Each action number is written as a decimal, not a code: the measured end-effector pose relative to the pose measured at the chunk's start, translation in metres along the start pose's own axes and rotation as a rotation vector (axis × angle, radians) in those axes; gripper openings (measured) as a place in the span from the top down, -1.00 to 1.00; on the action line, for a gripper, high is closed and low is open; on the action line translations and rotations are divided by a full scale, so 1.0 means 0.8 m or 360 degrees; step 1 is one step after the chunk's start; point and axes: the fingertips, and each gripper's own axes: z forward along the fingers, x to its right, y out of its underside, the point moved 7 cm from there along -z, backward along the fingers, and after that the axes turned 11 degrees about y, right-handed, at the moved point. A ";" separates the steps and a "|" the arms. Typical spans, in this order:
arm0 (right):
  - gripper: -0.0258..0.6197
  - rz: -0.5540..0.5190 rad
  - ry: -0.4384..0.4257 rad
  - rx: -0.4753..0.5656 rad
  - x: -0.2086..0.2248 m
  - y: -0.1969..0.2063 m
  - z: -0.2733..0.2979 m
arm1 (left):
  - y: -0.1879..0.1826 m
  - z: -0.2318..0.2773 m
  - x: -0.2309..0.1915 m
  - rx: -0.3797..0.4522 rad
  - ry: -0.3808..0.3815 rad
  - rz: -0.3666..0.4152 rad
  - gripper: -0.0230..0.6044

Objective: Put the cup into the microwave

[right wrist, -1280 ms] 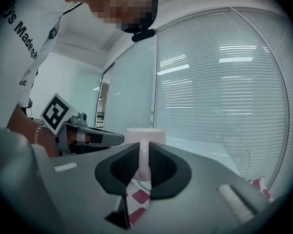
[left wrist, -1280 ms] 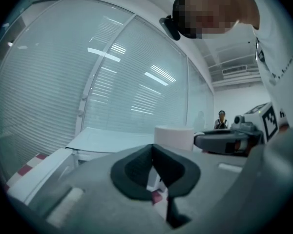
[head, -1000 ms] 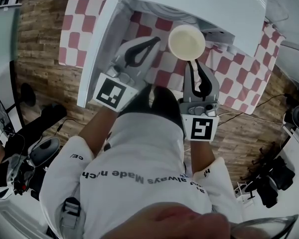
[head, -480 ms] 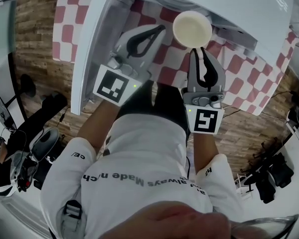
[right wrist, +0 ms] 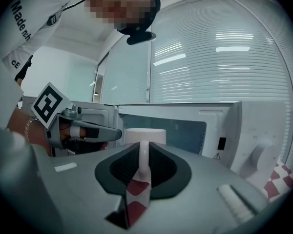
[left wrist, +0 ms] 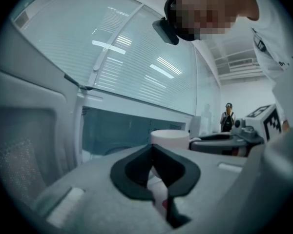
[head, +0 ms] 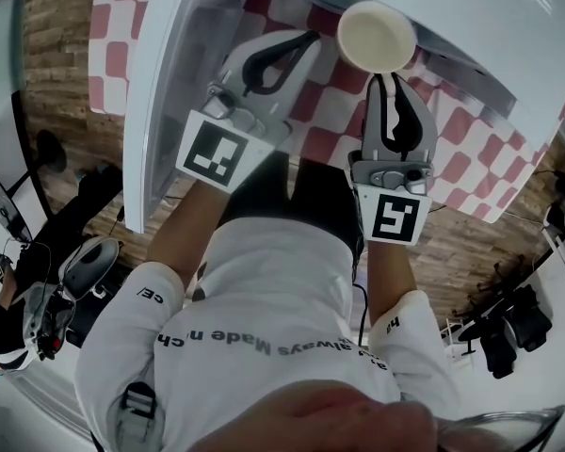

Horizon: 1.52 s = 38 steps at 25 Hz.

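The cream cup [head: 377, 36] hangs in the air in front of the white microwave [head: 508, 26], upright, mouth up. My right gripper [head: 389, 81] is shut on its handle; in the right gripper view the handle [right wrist: 143, 156] runs between the jaws, with the cup [right wrist: 145, 135] just beyond and the microwave's open cavity [right wrist: 185, 126] behind it. My left gripper [head: 299, 43] is shut with nothing in it, beside the cup on its left. In the left gripper view my left gripper [left wrist: 153, 150] points at the cavity [left wrist: 115, 130], with the cup [left wrist: 169, 137] to its right.
The microwave door [head: 155, 102] stands swung open on the left, close beside my left gripper. A red-and-white checked cloth [head: 457, 149] covers the table under the microwave. The control panel with a knob [right wrist: 263, 152] is right of the cavity. A person [left wrist: 227, 117] stands far off.
Both grippers have moved forward towards the microwave, the right one carrying the cup closer to the opening. The jaws have not changed.
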 end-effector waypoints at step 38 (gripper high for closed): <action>0.79 -0.0020 0.0019 0.0010 0.022 0.055 0.132 | 0.036 0.074 -0.077 -0.0002 -0.0038 0.0051 0.92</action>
